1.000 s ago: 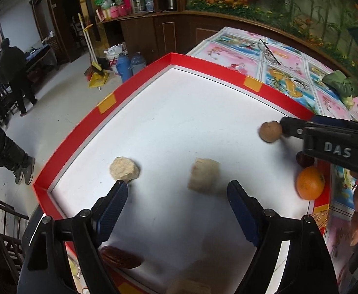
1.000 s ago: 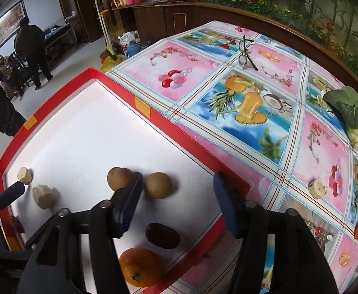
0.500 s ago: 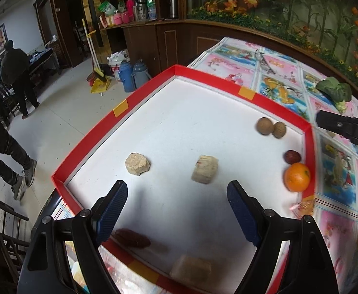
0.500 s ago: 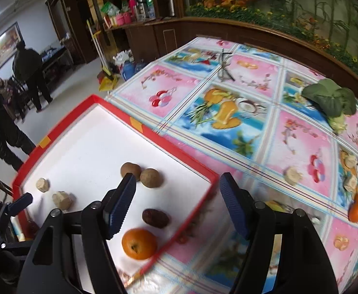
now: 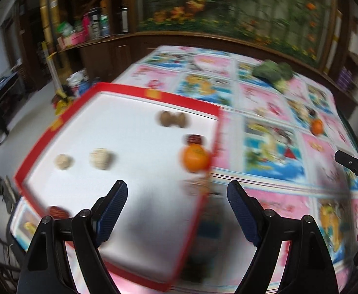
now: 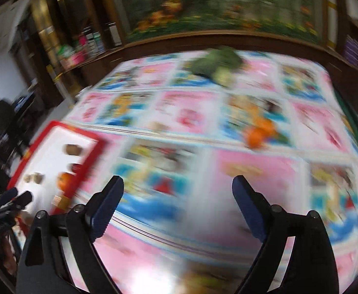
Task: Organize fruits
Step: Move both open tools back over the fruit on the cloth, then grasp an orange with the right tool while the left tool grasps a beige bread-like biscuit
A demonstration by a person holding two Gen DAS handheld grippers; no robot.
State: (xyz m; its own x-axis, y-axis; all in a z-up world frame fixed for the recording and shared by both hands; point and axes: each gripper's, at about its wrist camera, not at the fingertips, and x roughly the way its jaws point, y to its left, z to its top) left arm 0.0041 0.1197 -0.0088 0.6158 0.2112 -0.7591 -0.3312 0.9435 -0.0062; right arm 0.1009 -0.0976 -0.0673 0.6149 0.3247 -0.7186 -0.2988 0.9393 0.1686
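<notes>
Both views are motion-blurred. A white tray with a red rim [image 5: 120, 89] lies on the table's left part. In it are an orange [image 5: 195, 158], a dark date [image 5: 194, 139], two brown round fruits [image 5: 173, 119] and two pale lumps [image 5: 100, 158]. My left gripper [image 5: 176, 198] is open and empty above the tray's near right edge. My right gripper [image 6: 177, 193] is open and empty above the patterned tablecloth, to the right of the tray [image 6: 54, 127]. Oranges [image 6: 258, 132] lie on the cloth ahead of it; one orange [image 5: 316, 126] also shows in the left wrist view.
A green leafy vegetable [image 5: 274, 72] lies at the table's far side, also in the right wrist view [image 6: 215, 65]. Another dark date [image 5: 57, 211] lies beside the tray's near left rim. Small food pieces [image 5: 301, 109] dot the cloth. A wooden counter and floor lie beyond.
Both grippers have swung right and pulled back from the tray, staying open. The right gripper now looks over the tablecloth; the tray has slid to the left in both views.
</notes>
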